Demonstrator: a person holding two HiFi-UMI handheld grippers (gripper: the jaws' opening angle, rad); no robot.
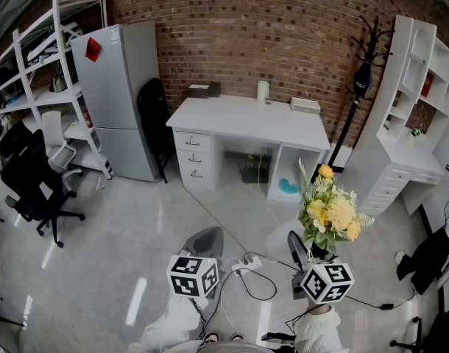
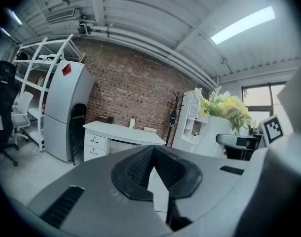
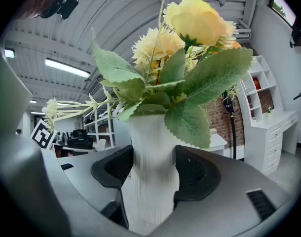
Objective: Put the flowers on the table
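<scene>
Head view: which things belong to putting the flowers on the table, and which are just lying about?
Job in hand:
flowers
white vase
right gripper, clamped on the vase
white table by the brick wall

Lying about:
fridge
black office chair
coat stand
floor cables
left gripper, shut and empty

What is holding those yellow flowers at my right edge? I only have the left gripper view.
Observer: The right gripper is. It is shut on the ribbed white vase that holds the yellow flowers.
Operator: Anything on the floor before the table?
Observer: Yes. The head view shows a white power strip with black cables lying on the grey floor, between you and the white desk.
</scene>
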